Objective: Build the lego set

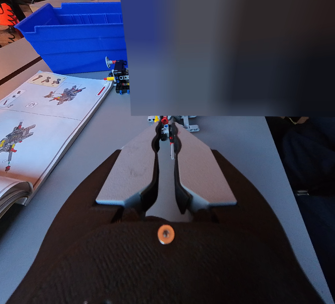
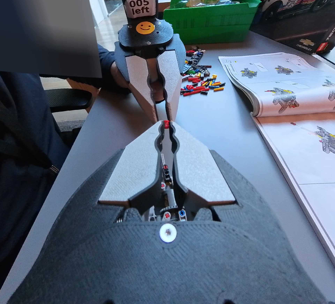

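Right gripper (image 2: 166, 126) pinched shut on small red plastic bush (image 2: 166, 124), right at its fingertips. Left gripper (image 1: 165, 126) tip to tip opposite, narrowly parted, gripping nothing evident. Below, grey-and-black plastic beam assembly (image 2: 168, 202). Bush probably light, rigid, slippery: best squeezed across its sides.

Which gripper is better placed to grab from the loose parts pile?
Probably left: the left gripper stands beside the loose parts pile, while the right gripper is farther off with a small red piece between its tips.
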